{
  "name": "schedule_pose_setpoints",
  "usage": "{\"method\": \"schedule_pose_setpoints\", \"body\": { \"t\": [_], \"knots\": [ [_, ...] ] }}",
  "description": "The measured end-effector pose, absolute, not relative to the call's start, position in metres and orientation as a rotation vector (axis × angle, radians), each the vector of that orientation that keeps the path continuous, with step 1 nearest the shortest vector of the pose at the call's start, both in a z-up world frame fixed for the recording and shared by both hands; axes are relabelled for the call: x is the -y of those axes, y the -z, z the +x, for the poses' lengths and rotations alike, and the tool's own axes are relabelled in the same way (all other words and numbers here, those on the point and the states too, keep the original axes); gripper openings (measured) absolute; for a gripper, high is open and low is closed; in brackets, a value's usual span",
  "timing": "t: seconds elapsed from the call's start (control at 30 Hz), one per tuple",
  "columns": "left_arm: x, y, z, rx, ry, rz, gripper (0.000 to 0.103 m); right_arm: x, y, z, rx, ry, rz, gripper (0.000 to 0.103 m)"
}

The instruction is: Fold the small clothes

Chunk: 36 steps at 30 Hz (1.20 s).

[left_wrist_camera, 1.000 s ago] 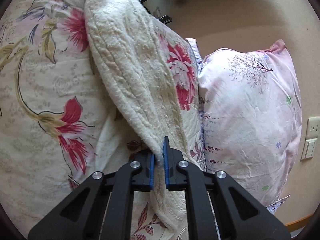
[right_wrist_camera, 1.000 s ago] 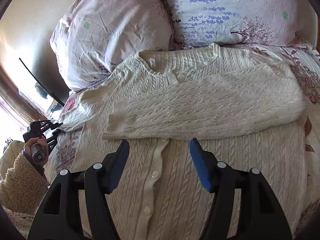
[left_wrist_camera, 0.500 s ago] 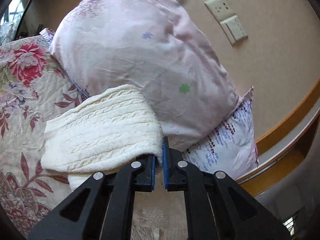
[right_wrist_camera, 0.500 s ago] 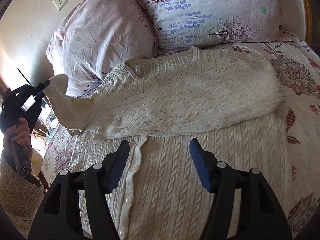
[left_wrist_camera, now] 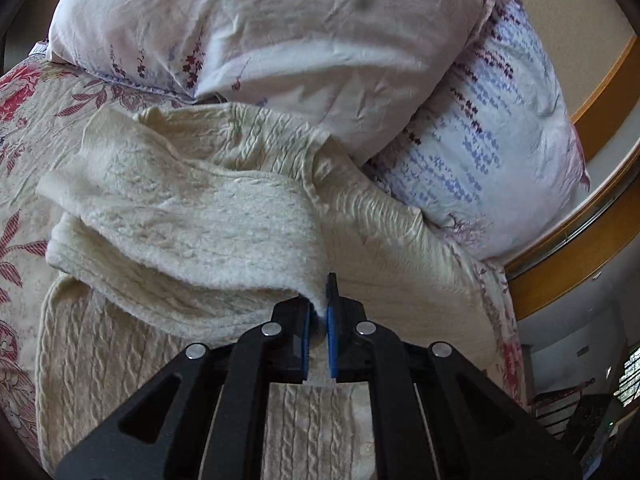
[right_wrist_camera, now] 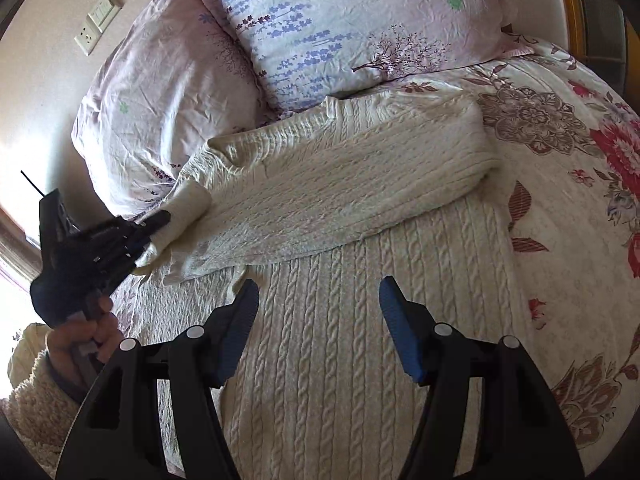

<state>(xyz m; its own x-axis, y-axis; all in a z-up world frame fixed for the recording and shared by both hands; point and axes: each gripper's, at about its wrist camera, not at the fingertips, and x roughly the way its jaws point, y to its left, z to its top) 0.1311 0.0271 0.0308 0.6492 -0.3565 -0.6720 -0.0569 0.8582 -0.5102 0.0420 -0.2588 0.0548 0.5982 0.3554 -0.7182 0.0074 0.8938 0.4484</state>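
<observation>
A cream cable-knit cardigan [right_wrist_camera: 340, 352] lies buttoned side up on the floral bedspread [right_wrist_camera: 560, 208], collar toward the pillows. One sleeve [right_wrist_camera: 360, 184] lies folded across the chest. My left gripper [left_wrist_camera: 319, 312] is shut on the cuff of the other sleeve [left_wrist_camera: 192, 216], held over the cardigan's body [left_wrist_camera: 96, 360]. In the right wrist view the left gripper [right_wrist_camera: 156, 224] shows at the left edge with that cuff [right_wrist_camera: 184, 208] pinched. My right gripper [right_wrist_camera: 316, 312] hangs open above the cardigan's lower front, holding nothing.
Two pale floral pillows [right_wrist_camera: 352, 28] [right_wrist_camera: 168, 92] lean against the wall behind the collar. A wooden bed frame edge [left_wrist_camera: 592, 240] runs at the right. A hand [right_wrist_camera: 92, 336] in a fleecy sleeve holds the left gripper. Wall sockets [right_wrist_camera: 96, 24] sit upper left.
My left gripper has carried the sleeve cuff from out beside the bed in over the cardigan, rolling as it went. The right gripper drifted slightly and stayed open.
</observation>
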Motion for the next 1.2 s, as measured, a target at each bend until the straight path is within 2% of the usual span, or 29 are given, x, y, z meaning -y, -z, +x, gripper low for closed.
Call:
{"method": "schedule_pose_setpoints", "body": {
  "t": [0.1, 0.2, 0.27, 0.3, 0.33, 0.37, 0.43, 0.6, 0.63, 0.77, 1.07, 1.1, 1.17, 1.2],
  "knots": [
    [-0.019, -0.008, 0.131, -0.928, 0.150, -0.473, 0.008, 0.256, -0.055, 0.042, -0.917, -0.215, 0.425, 0.064],
    [-0.010, -0.005, 0.128, -0.922, 0.167, -0.385, 0.017, 0.253, -0.053, 0.044, -0.931, -0.222, 0.418, 0.064],
    [-0.004, -0.011, 0.126, -0.919, 0.219, -0.343, 0.044, 0.249, -0.053, 0.047, -0.933, -0.232, 0.409, 0.064],
    [-0.004, -0.016, 0.123, -0.913, 0.233, -0.335, 0.050, 0.247, -0.054, 0.050, -0.930, -0.239, 0.402, 0.064],
    [-0.005, -0.021, 0.118, -0.903, 0.241, -0.335, 0.063, 0.243, -0.058, 0.053, -0.923, -0.253, 0.391, 0.064],
    [-0.006, -0.027, 0.114, -0.890, 0.247, -0.338, 0.070, 0.239, -0.062, 0.058, -0.911, -0.273, 0.374, 0.064],
    [-0.017, -0.036, 0.100, -0.866, 0.232, -0.328, 0.075, 0.223, -0.074, 0.069, -0.881, -0.332, 0.331, 0.064],
    [-0.061, -0.043, 0.066, -0.859, 0.127, -0.299, 0.075, 0.150, -0.104, 0.109, -0.817, -0.542, 0.201, 0.062],
    [-0.069, -0.040, 0.060, -0.865, 0.098, -0.286, 0.075, 0.128, -0.107, 0.117, -0.812, -0.591, 0.170, 0.057],
    [-0.099, -0.025, 0.044, -0.914, 0.024, -0.301, 0.075, 0.038, -0.104, 0.145, -0.838, -0.731, 0.022, 0.047],
    [-0.115, -0.010, 0.025, -0.943, -0.002, -0.293, 0.075, -0.090, -0.058, 0.158, -0.953, -0.790, -0.256, 0.047],
    [-0.116, -0.010, 0.024, -0.942, 0.000, -0.295, 0.075, -0.097, -0.053, 0.159, -0.955, -0.765, -0.290, 0.043],
    [-0.116, -0.009, 0.025, -0.943, 0.007, -0.294, 0.075, -0.102, -0.043, 0.164, -0.970, -0.705, -0.330, 0.014],
    [-0.116, -0.009, 0.025, -0.944, 0.010, -0.294, 0.075, -0.099, -0.041, 0.168, -0.983, -0.686, -0.311, 0.013]
  ]
}}
